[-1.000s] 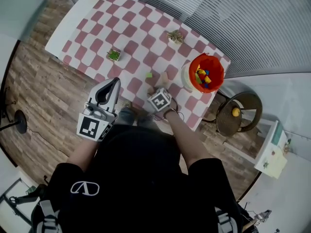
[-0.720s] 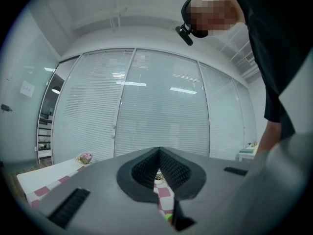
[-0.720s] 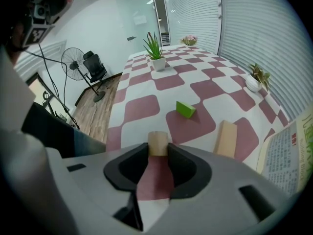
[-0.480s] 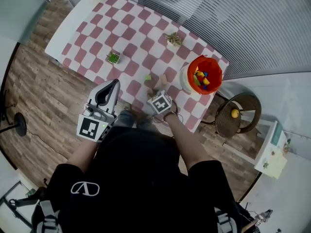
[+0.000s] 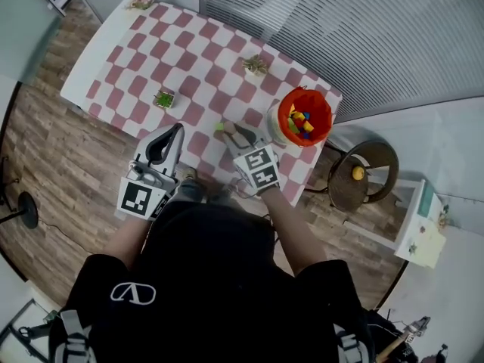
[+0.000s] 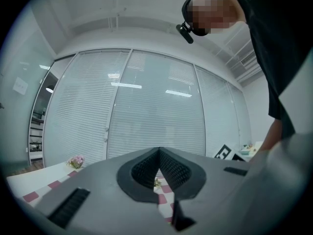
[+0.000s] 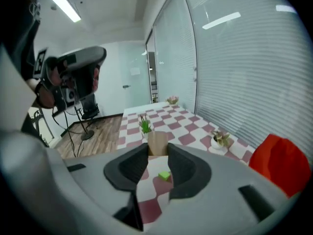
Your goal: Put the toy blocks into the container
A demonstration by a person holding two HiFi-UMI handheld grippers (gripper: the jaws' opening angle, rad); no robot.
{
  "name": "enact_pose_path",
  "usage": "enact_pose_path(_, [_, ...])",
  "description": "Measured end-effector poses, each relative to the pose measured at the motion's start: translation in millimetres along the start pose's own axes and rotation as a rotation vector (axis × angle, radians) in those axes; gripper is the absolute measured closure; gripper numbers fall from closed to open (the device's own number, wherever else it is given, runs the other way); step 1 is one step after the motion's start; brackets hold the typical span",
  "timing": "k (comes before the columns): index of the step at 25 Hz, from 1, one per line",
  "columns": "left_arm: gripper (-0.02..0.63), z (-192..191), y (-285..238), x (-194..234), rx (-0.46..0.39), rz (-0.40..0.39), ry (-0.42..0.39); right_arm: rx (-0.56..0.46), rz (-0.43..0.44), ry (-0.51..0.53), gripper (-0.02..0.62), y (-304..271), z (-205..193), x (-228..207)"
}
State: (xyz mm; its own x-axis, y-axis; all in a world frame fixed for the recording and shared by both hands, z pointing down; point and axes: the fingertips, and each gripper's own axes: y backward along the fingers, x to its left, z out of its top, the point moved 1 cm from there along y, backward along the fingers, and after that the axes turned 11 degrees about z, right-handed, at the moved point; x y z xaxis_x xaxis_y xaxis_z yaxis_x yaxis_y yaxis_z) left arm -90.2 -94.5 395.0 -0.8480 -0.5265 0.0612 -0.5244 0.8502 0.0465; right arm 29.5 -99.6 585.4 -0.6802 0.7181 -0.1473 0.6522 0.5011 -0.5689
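Right gripper view: grasping a wooden block (image 7: 157, 140) in just-closing right tongs (image 7: 157, 149) above a green block (image 7: 164, 176) on the table (image 7: 188, 125); holding left tongs (image 6: 159, 151) clenched, empty.

Raises right gripper (image 5: 229, 130) off the surface (image 5: 189, 51), having just closed its jaws on the tan block (image 7: 157, 143).

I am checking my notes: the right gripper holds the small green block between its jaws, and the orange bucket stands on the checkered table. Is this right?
Not quite: the right gripper holds a tan wooden block; the green block lies on the checkered table, as the right gripper view shows. The orange bucket does stand on the table.
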Motion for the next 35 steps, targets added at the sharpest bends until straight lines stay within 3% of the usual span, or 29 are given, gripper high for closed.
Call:
enact_pose_path(7, [0.6, -1.1, -8.8, -8.0, 0.022, -0.057, -0.015, -0.333, -0.108, 0.108, 0.466, 77.1, 91.8, 8.9])
enact_pose_path(15, [0.6, 22.8, -26.3, -22.3, -0.051, -0.105, -0.035, -0.602, -0.267, 0.223, 0.466, 149.9, 137.5, 20.6])
enact_pose_path(25, [0.6, 26.0, -32.1, -30.2, -0.057, -0.126, -0.027, -0.58, -0.323, 0.19, 0.466, 155.3, 128.9, 2.8])
enact_pose_path(35, [0.6, 17.1, -33.4, -33.0, -0.032, -0.133, -0.025, -0.571, -0.547, 0.092, 0.466, 211.8, 83.8, -91.6])
